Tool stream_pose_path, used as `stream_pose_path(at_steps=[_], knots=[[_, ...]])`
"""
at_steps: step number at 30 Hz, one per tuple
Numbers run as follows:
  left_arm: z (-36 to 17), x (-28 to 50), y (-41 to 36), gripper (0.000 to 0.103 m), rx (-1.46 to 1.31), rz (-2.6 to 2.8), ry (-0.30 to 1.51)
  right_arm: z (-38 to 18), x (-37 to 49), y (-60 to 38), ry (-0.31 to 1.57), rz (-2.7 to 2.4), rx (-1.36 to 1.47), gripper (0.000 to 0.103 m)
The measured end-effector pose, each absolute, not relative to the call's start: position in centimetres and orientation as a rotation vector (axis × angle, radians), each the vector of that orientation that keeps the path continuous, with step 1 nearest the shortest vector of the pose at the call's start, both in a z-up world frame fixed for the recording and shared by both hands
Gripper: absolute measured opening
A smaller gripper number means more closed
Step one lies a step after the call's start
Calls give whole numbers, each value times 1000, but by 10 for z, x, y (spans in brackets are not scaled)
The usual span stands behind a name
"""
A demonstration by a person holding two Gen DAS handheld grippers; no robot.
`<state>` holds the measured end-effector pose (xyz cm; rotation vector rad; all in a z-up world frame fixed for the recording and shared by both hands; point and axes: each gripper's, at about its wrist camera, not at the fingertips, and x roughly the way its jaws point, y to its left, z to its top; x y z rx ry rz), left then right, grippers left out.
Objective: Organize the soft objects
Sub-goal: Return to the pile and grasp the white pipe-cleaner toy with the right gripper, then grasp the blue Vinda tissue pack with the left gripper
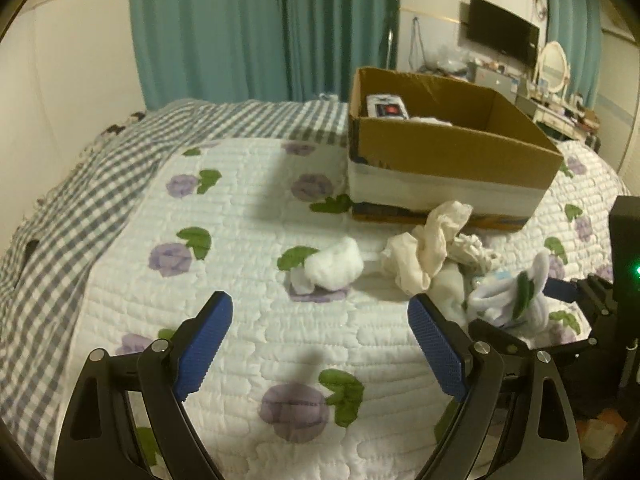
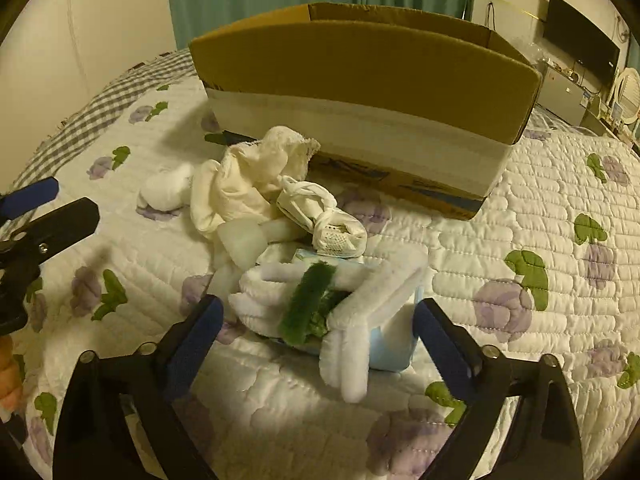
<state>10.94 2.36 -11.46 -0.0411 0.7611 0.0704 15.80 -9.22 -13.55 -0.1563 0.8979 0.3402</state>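
Note:
A pile of soft things lies on the quilted bed before an open cardboard box. It holds a white rolled sock, a cream cloth, a small white baby shoe and a white plush with a green strip on a blue pack. My right gripper is open with the plush between its fingers. My left gripper is open and empty, just short of the rolled sock.
The box holds a white packet. A grey checked blanket covers the bed's left side. Teal curtains hang behind. A dresser with a mirror and a TV stand at the far right.

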Motion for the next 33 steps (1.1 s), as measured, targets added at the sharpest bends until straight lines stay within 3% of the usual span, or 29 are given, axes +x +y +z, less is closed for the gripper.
stream_pose_path(at_steps=[2,3,4,7,18,26,33], knots=[[-115,112,21,91,-47,46,769,-136,159,-93,900,319,-165,82],[-115,111,20,91,-48,38,771,-135,160,-93,896,318,-161,70],[-114,110,18,91,-49,33,771,-133,159,-94,893,328,-148,64],[-111,110,13,90,-51,6,767,-124,156,-103,869,331,-123,61],[-102,117,-54,90,-2,-97,748,-75,156,-187,779,200,0,59],[-128,151,-102,90,-113,-177,902,-75,163,-227,802,171,103,59],[-150,168,-131,90,-47,-155,974,-75,162,-225,796,164,86,60]])
